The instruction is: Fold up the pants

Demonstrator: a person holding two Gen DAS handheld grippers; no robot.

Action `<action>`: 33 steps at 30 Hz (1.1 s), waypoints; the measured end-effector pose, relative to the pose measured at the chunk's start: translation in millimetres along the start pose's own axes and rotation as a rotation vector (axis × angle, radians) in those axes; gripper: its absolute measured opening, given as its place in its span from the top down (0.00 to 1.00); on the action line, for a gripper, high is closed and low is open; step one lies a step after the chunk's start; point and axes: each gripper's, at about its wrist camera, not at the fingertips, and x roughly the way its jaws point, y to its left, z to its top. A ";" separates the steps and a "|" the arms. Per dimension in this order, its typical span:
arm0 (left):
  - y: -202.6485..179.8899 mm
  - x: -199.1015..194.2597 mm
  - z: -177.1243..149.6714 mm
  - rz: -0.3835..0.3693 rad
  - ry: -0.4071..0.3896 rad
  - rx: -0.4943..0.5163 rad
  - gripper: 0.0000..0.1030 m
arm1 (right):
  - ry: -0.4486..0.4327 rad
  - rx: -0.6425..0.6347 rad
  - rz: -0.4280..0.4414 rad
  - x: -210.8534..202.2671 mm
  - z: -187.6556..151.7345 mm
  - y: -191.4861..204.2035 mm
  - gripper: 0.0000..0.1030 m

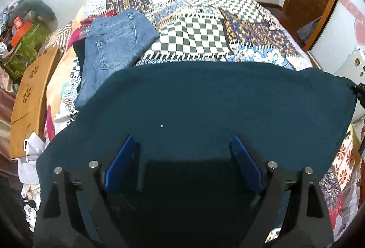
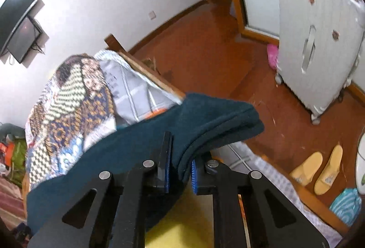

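Observation:
Dark teal pants (image 1: 205,101) lie spread across the near part of the bed. My left gripper (image 1: 182,156) is open, its blue pads wide apart just above the teal cloth, holding nothing. My right gripper (image 2: 180,168) is shut on a folded edge of the teal pants (image 2: 216,117) at the bed's right side; the cloth bunches between the jaws and hangs past the bed edge. The right gripper's tip shows at the pants' far right corner in the left wrist view (image 1: 358,88).
Folded blue jeans (image 1: 114,42) lie on the patchwork quilt (image 1: 205,26) at the back left. A wooden board (image 1: 32,88) stands left of the bed. A white suitcase (image 2: 317,42) and yellow slippers (image 2: 317,168) are on the wooden floor (image 2: 205,54).

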 end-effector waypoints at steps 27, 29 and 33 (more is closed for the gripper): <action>104.4 -112.7 -51.4 0.002 -0.242 -0.168 0.15 | -0.014 -0.764 0.454 -93.7 -105.4 316.1 0.90; 110.5 -115.4 -58.5 0.004 -0.243 -0.178 0.15 | 0.056 -0.821 0.459 -80.4 -131.6 325.8 0.90; 118.0 -115.2 -69.2 0.014 -0.236 -0.186 0.15 | 0.170 -0.938 0.449 -67.4 -177.4 327.0 0.90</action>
